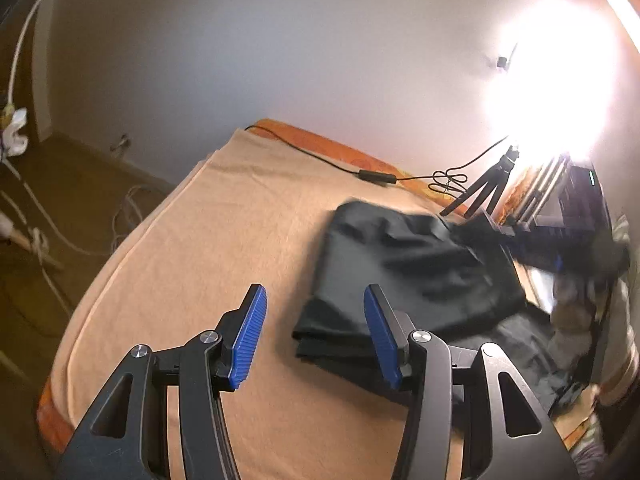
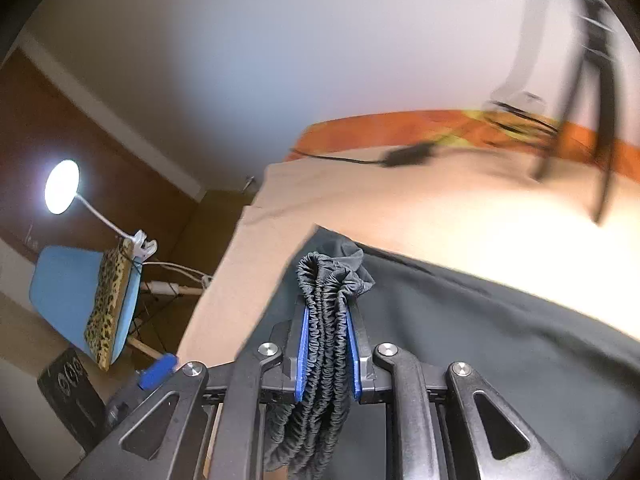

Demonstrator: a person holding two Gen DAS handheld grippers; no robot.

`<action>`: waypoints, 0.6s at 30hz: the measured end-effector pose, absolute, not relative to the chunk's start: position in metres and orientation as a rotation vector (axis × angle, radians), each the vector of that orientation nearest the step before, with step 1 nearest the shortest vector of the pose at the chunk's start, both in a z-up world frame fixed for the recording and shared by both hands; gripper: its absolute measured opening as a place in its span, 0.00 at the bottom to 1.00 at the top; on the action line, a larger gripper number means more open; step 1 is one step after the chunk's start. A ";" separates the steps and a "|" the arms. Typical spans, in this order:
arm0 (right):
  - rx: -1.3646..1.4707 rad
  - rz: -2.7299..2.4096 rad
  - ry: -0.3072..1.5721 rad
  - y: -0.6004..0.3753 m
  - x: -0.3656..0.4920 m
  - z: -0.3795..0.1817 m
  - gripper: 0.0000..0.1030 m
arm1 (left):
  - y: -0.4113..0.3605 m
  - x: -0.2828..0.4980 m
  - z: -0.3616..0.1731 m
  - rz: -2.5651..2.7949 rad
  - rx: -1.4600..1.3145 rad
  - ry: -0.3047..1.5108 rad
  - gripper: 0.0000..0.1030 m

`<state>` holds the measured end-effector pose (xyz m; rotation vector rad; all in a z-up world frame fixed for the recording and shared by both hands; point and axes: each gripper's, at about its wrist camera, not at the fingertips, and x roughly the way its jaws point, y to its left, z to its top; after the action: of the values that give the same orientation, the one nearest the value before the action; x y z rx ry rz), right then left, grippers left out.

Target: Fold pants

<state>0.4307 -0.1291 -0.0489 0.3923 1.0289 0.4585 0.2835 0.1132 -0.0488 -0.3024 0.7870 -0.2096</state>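
- In the left wrist view, white cables [image 1: 44, 236] are trailing over the brown floor at the far left of the frame.
- The peach blanket [image 1: 224, 240] is covering the bed across the middle, with an orange sheet [image 1: 332, 146] showing along its far edge.
- The left gripper [image 1: 316, 336] is hovering at the bottom centre with its blue pads [image 1: 250, 340] spread wide apart, holding nothing.
- The black pants [image 1: 408, 276] are lying folded in a rumpled stack on the blanket, right of centre; their near left corner is showing between the open fingers, and whether it is touching them cannot be told.
- A black cord [image 1: 360, 172] is running along the bed's far edge toward a small tripod [image 1: 488, 188] at the upper right, beside a glaring light.
- In the right wrist view, a round lamp [image 2: 61, 192] is glowing at the left, clipped above a blue chair [image 2: 68, 280] with a leopard-print cushion [image 2: 110, 300].
- The right gripper [image 2: 326, 312] is sitting at the bottom centre, its blue pads [image 2: 302, 352] clamped together on the pants' gathered elastic waistband [image 2: 324, 320].
- The rest of the pants [image 2: 500, 344] is spreading to the lower right over the blanket [image 2: 400, 208].
- The cord's black block [image 2: 408, 156] and blurred tripod legs [image 2: 600, 120] are standing at the upper right.
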 end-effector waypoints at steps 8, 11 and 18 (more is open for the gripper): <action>0.461 0.395 1.008 -0.202 0.374 -0.060 0.15 | 0.149 0.289 -0.039 -0.193 -0.448 0.890 0.48; 0.466 0.385 1.003 -0.220 0.361 -0.058 0.15 | 0.172 0.285 -0.024 -0.104 -0.373 0.858 0.48; 0.359 0.368 0.981 -0.209 0.352 -0.050 0.15 | 0.240 0.259 -0.040 0.016 -0.285 0.809 0.48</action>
<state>0.3519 -0.2091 -0.0502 0.3587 0.9808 0.3681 0.2589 0.2397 -0.0401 -0.2852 0.8088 0.0165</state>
